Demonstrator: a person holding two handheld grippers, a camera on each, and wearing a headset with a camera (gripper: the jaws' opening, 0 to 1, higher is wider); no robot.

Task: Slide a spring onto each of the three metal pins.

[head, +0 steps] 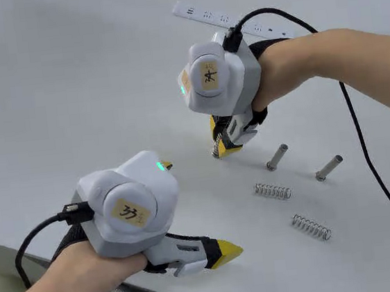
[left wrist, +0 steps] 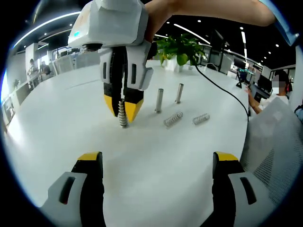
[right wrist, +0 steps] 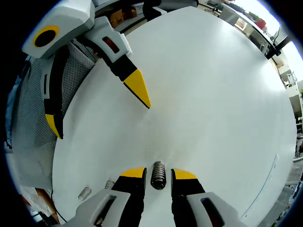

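Note:
My right gripper points down at the white table, shut on a coiled spring whose lower end touches the tabletop; whether a pin is inside it I cannot tell. Two bare metal pins stand upright to its right. Two loose springs lie in front of them. My left gripper hovers near the table's front edge, open and holding nothing, facing the right gripper.
A white power strip lies at the back of the table. A black cable runs from the right gripper along the right side. The table's edge is close at the lower left. A potted plant stands at the far side.

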